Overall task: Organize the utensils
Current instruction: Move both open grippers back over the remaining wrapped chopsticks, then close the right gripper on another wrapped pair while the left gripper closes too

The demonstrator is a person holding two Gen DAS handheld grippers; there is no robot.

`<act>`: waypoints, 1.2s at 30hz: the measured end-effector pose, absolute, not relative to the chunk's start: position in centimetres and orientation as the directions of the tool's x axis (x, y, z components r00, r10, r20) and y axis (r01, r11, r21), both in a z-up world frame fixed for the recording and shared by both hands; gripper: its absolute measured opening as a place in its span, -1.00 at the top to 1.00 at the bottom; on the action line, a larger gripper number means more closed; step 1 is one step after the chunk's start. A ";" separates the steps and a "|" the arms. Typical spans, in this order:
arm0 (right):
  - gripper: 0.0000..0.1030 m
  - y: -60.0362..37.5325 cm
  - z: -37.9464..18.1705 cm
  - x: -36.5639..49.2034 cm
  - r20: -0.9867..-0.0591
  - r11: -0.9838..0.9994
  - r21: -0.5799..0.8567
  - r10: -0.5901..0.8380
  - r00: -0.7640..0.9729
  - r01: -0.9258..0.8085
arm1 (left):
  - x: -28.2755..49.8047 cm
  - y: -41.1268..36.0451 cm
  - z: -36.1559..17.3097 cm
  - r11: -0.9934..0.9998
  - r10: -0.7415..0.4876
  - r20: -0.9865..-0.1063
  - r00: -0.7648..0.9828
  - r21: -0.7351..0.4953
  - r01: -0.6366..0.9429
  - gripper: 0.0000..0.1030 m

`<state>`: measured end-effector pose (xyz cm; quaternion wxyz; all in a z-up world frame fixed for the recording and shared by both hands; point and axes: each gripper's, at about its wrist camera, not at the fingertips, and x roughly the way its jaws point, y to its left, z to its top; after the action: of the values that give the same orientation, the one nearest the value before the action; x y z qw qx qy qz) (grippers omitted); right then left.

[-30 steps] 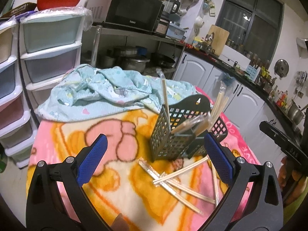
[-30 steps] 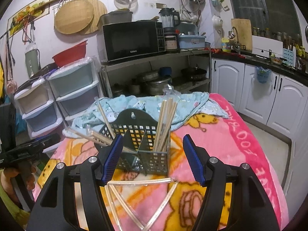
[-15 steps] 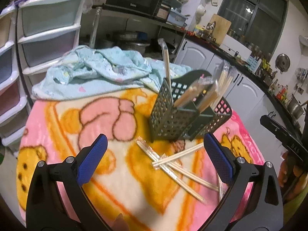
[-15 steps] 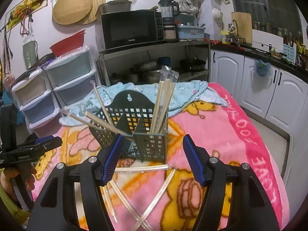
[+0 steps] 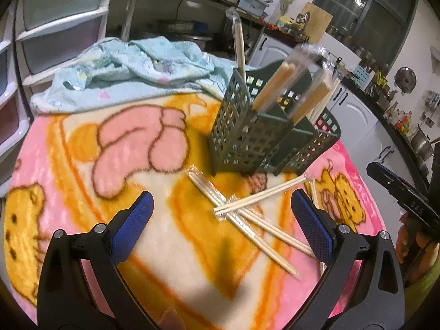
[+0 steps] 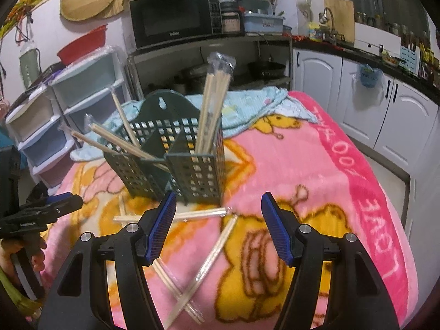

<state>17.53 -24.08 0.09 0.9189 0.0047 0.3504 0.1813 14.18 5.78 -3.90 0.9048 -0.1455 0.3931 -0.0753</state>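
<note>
A dark green perforated utensil holder (image 5: 255,134) stands on the pink cartoon blanket (image 5: 82,148) and holds several wrapped chopstick pairs (image 5: 277,88). It also shows in the right wrist view (image 6: 176,162). Several wrapped chopstick pairs (image 5: 247,206) lie crossed on the blanket in front of it, and they also show in the right wrist view (image 6: 209,250). My left gripper (image 5: 220,228) is open and empty, above the loose chopsticks. My right gripper (image 6: 218,231) is open and empty, just above the loose chopsticks on its side.
A crumpled light blue cloth (image 5: 132,66) lies behind the holder. Plastic drawer units (image 6: 57,115) stand off the table's left. A shelf with a microwave (image 6: 176,19) and white kitchen cabinets (image 6: 385,110) lie beyond the table.
Both grippers have moved forward and tilted down toward the loose chopsticks. The holder now looks nearer in both views. Both stay open.
</note>
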 end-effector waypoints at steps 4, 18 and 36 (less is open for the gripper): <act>-0.20 -24.2 -1.3 18.1 -0.673 0.938 0.136 0.324 0.665 -0.320 | 14.6 5.4 -5.3 0.942 -0.270 -0.710 0.651 -0.336 0.025 -0.79; -0.02 -24.6 -6.7 21.1 -0.782 0.940 0.213 0.327 0.531 -0.265 | 16.1 4.8 -9.3 0.896 -0.378 -0.742 0.554 -0.445 0.016 -0.34; 0.47 -23.7 -10.3 24.9 -0.828 0.929 0.306 0.367 0.424 -0.207 | 17.4 5.0 -9.8 0.884 -0.370 -0.746 0.554 -0.465 -0.036 -0.03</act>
<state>24.95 -23.71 -10.27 0.8400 0.0783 0.5090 0.1709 17.44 5.04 -9.80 0.8537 -0.2196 0.4621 -0.0977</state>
